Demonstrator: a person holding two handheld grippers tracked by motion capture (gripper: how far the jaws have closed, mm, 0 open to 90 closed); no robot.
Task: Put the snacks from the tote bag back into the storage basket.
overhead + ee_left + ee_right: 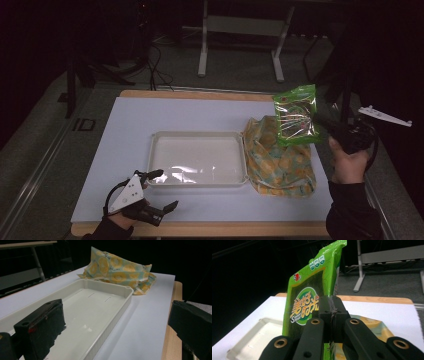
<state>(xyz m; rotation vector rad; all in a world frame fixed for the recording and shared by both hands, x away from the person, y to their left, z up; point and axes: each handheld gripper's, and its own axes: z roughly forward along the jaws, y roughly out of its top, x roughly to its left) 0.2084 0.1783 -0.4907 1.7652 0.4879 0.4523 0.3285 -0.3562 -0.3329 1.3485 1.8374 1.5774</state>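
Right claw (332, 315) clamped on green packet (296, 115) edge, above bag; left claw (162, 190) wide open, empty.

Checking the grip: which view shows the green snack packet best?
Right gripper view: the green snack packet stands close up, its edge pinched in the shut right gripper. The high view shows it small, lifted above the cloth bag.

Tray (198, 159) lies at table (130, 120) centre. Bag (280, 160) touches it at 3 o'clock. Packet (296, 115) hangs above bag's 12 o'clock end. Left gripper (162, 189) sits at tray's 7 o'clock.
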